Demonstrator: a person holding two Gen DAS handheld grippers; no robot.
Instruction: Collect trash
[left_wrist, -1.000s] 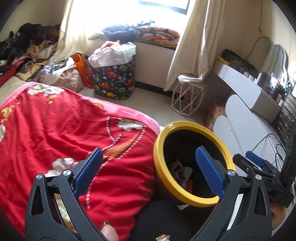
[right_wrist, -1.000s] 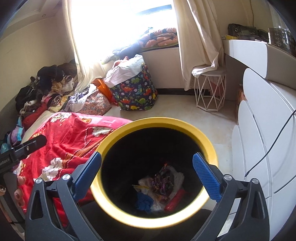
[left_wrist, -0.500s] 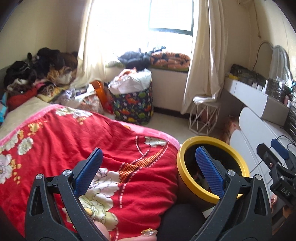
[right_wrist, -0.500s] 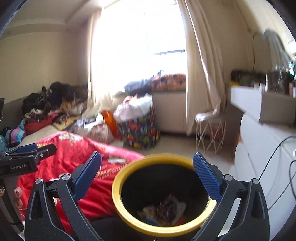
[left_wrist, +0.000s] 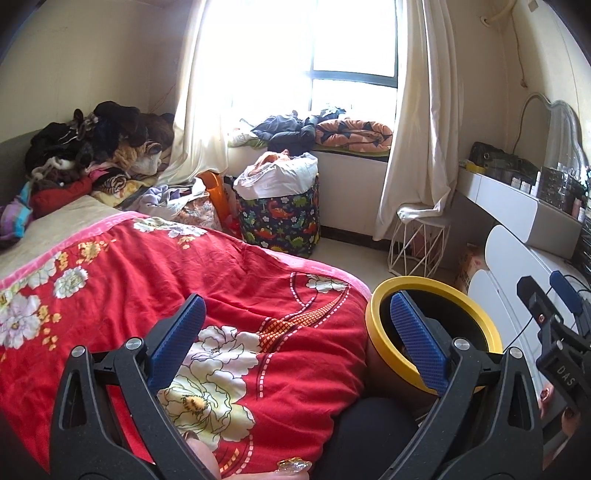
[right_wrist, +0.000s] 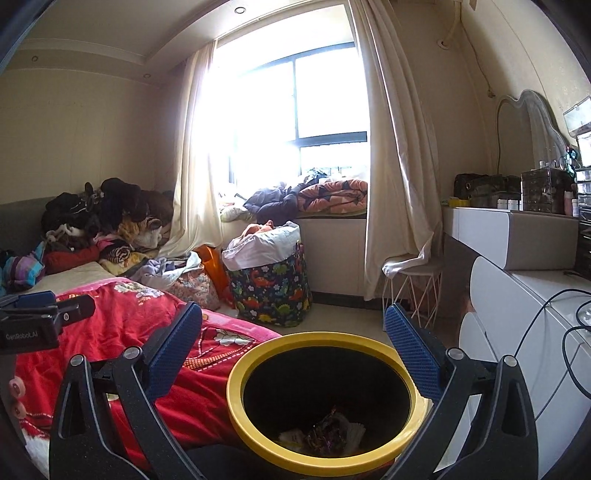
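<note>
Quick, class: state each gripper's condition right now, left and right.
Left gripper: open, holding nothing.
Right gripper: open, holding nothing, above the yellow-rimmed bin.

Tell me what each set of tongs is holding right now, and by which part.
Nothing is held. The left tongs are open over the red blanket; the right tongs are open above the yellow-rimmed bin.

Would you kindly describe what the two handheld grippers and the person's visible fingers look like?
Both the left gripper and the right gripper have black, triangular cut-out frames with silver bolts and blue, textured fingers. White lettering marks their bodies: "GenRoboLAI" on the left, "DAS" on the right. A decorated fingernail shows at the left gripper's base.
</note>
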